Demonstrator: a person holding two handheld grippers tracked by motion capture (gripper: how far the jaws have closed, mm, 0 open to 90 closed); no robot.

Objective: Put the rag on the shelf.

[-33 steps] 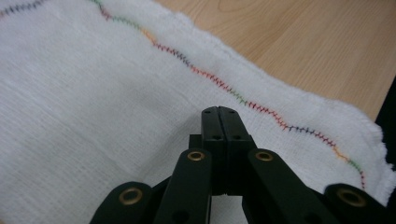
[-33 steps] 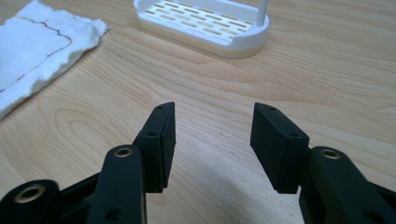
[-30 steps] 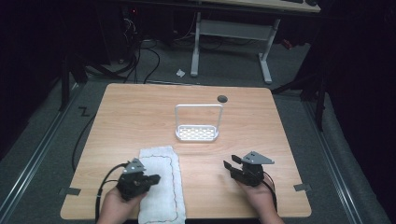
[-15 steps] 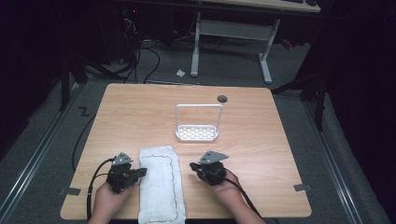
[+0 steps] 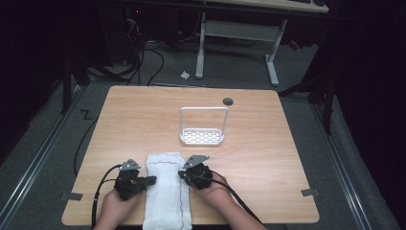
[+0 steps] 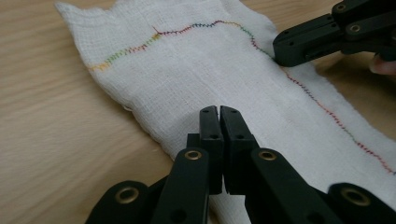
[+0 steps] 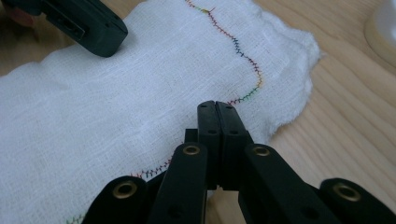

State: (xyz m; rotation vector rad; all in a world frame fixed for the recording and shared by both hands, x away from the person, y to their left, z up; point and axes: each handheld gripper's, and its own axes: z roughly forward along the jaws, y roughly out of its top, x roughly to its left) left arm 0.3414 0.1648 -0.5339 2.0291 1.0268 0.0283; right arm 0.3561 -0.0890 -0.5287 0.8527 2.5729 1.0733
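We're working at a wooden table [image 5: 268, 143], with a white cloth [image 5: 165, 187] lying flat at the near edge, long side running away from us, between both hands. In the gripper views it's a loose-weave cloth with a rainbow-coloured wavy stitch line [image 6: 187, 31] running along it. Beyond it, mid-table, a white wire rack [image 5: 203, 136] with a tall loop handle is standing well apart from the cloth, and a small dark round hole [image 5: 228, 101] is sitting near the far edge behind the rack. Left gripper [image 5: 152, 180] is lying at the cloth's left edge, tip pointing inward onto the fabric; its jaws have just been closing and are now standing pressed together over the cloth's edge [image 6: 219, 111]; we can't tell whether any fabric is pinched between them. Right gripper [image 5: 182, 174] is mirroring it at the right edge, jaws likewise just closed down and sitting flush together above the stitched hem [image 7: 217, 106]; a pinch on the cloth can't be confirmed here either. Each gripper is showing across the cloth in the other's view, tips resting on or just above the fabric.
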